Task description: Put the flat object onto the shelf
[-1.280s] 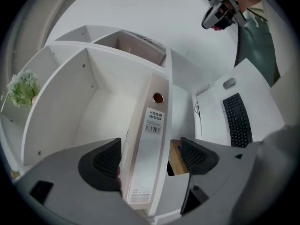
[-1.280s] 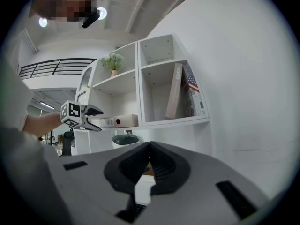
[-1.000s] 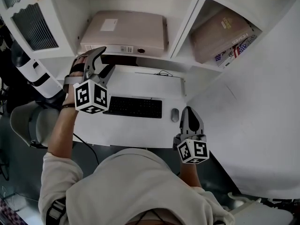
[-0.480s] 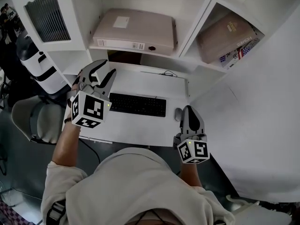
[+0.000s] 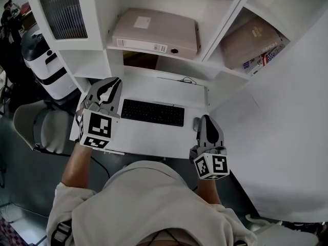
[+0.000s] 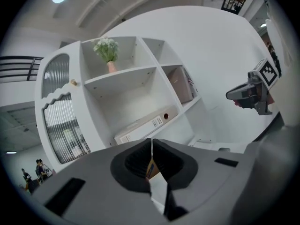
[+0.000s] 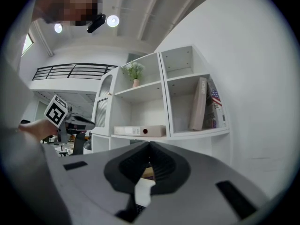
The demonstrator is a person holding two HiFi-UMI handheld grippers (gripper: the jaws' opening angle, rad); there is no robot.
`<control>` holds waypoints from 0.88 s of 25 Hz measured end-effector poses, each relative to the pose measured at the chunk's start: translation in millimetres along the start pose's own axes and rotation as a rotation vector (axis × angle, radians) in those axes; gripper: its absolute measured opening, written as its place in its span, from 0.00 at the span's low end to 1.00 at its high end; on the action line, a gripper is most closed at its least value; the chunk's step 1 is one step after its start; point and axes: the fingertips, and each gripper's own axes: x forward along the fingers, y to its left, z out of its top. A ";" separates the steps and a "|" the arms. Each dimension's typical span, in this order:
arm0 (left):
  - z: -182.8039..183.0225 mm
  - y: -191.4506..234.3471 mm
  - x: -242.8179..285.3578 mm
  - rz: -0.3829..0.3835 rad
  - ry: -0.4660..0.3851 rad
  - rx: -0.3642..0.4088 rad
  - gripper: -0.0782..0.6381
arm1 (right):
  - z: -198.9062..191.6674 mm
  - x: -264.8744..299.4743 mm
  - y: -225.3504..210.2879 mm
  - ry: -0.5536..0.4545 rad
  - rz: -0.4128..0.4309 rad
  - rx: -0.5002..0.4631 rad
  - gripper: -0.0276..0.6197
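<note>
We see the binder lying flat on the white shelf unit, in the mid compartment just above the desk, w/ its labelled spine facing out. Neither gripper touches it. In the compartment to its right a folder leans at a tilt, w/ a few books beside it.

The left gripper hangs over the desk's left end, near the left edge of the keyboard and well apart from the binder. Its jaws have just been closing & in the left gripper view they meet tip to tip, w/ nothing btwn them.

The right gripper sits over the desk's right end, just beside the mouse. In the right gripper view its jaws are together too, and we see nothing held there. Both grippers point toward the shelf unit.

On a higher shelf stands a small potted plant. At the unit's left side there's a door w/ a ribbed pane, & a chair stands left of the desk.
</note>
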 end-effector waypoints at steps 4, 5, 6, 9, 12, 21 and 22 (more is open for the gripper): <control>-8.8 0.6 -15.2 0.014 -0.003 -0.076 0.11 | 1.7 -4.6 9.0 -0.003 0.005 -0.005 0.05; -10.7 0.3 -18.7 0.017 -0.003 -0.092 0.11 | 1.8 -5.9 11.1 -0.003 0.006 -0.005 0.05; -12.5 0.0 -22.2 0.019 -0.004 -0.107 0.11 | 2.1 -7.1 13.3 -0.002 0.008 -0.007 0.05; -17.0 -0.9 -31.7 0.026 -0.007 -0.150 0.11 | 3.5 -10.1 19.7 -0.001 0.013 -0.011 0.05; -22.3 -3.1 -38.9 0.026 -0.008 -0.184 0.11 | 3.4 -13.2 24.5 -0.002 0.012 -0.007 0.05; -34.9 -7.8 -57.8 0.030 -0.005 -0.234 0.11 | 7.9 -23.8 36.7 -0.007 0.011 -0.019 0.05; -36.4 -8.4 -60.2 0.031 -0.005 -0.240 0.11 | 9.0 -24.7 38.4 -0.008 0.012 -0.022 0.05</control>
